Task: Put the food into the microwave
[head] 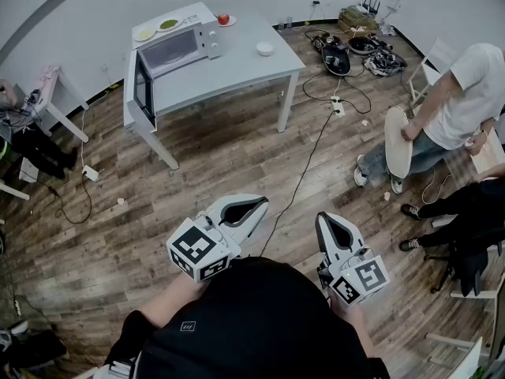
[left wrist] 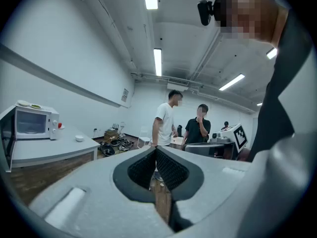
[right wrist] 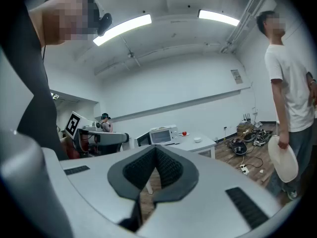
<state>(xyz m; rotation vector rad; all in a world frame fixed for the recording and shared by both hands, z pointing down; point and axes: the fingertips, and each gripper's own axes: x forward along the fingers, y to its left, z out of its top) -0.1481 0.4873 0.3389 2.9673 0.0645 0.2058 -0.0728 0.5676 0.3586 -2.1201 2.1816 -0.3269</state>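
The food, a small red piece (head: 223,19) on a plate (head: 230,23), sits on the far table (head: 237,65) just beside the microwave (head: 180,47), whose door (head: 143,89) stands open. The left gripper (head: 259,206) and right gripper (head: 324,222) are well apart from it, fingers (left wrist: 142,170) closed on nothing. It seems best to open them early and take the plate's rim level. A floor cable (head: 304,172) and a standing person (head: 465,93) flank the route.

A white box microwave (head: 177,50) stands on a pale grey tabletop (head: 245,65) with a small red round fruit (head: 223,19). The wood-plank floor (head: 197,180) is brown. The pale grey left tongs (head: 262,202) and right tongs (head: 323,218) carry black-and-white square-patterned cubes.
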